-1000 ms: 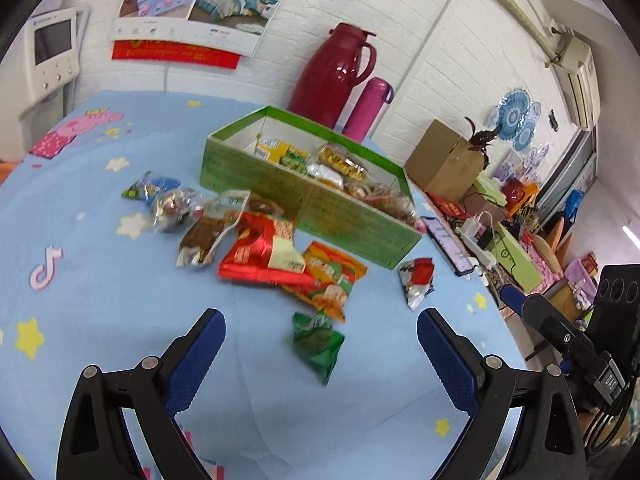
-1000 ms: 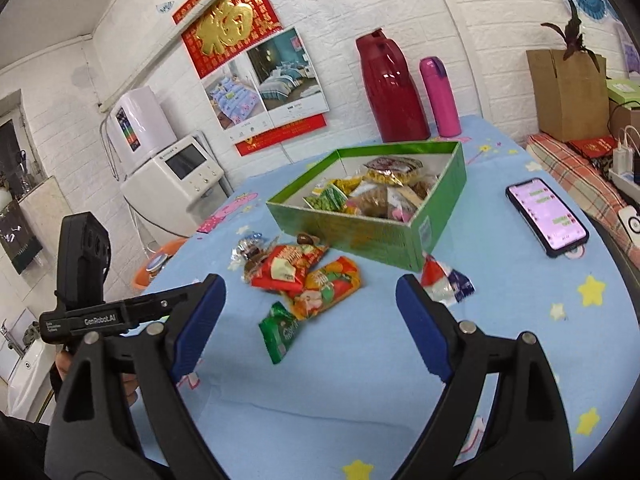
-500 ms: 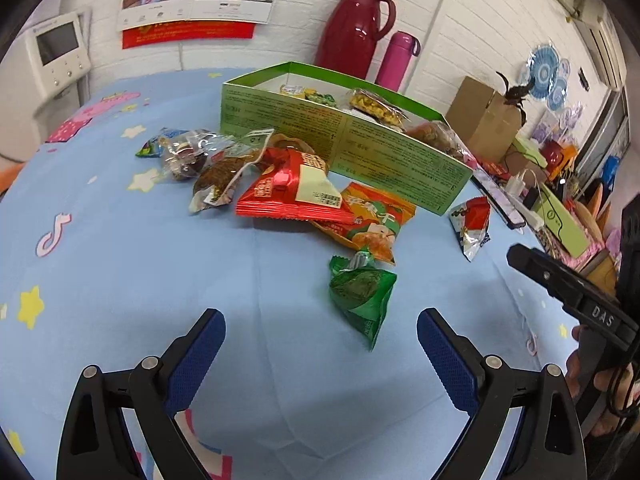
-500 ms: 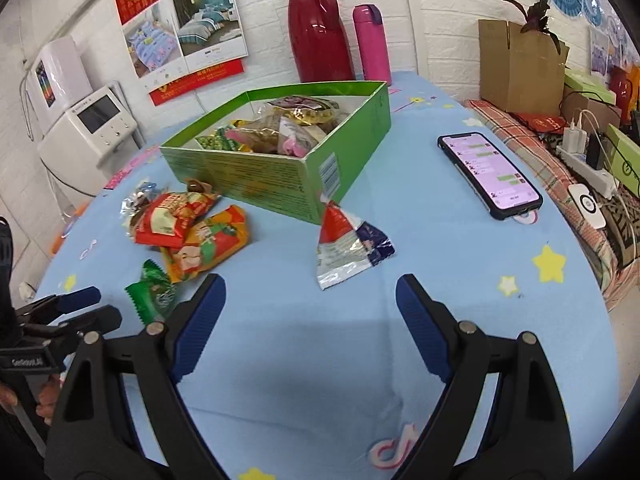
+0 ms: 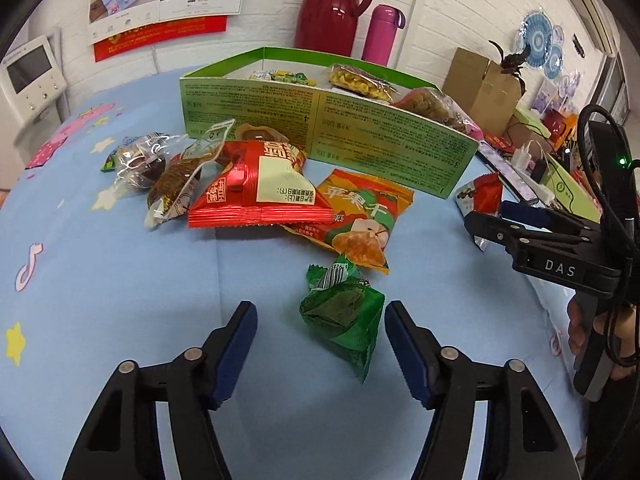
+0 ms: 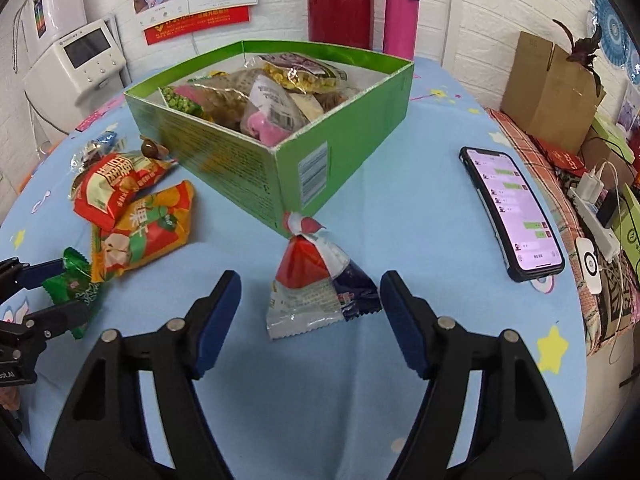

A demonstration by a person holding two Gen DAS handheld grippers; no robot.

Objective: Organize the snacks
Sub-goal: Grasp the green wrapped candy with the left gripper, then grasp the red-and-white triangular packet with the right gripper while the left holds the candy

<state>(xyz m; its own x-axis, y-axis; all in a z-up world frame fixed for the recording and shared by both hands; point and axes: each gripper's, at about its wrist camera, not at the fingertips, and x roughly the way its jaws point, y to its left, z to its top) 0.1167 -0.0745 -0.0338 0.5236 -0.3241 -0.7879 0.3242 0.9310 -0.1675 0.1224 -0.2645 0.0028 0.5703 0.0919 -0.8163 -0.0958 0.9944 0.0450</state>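
The green box [image 6: 304, 176] hides much of its own load: only the tops of the packets inside show above its wall, and the print on its side is too small to read. In the loose pile beside it, the big red packet [image 5: 256, 196] overlaps an orange packet [image 5: 360, 220] and clear-wrapped snacks [image 5: 176, 176], so their edges are partly covered. The left gripper [image 5: 318, 328] is spread open, low over the blue desk [image 5: 120, 280], with a small green packet [image 5: 344, 316] lying between its fingers, closer to the right finger [image 5: 404, 344] but not clearly touching it. The right gripper [image 6: 310, 308] is also open, a red-and-white packet [image 6: 316, 288] lying between its fingers, untouched, just in front of the box's corner. A phone [image 6: 512, 212] lies to the right, well apart.
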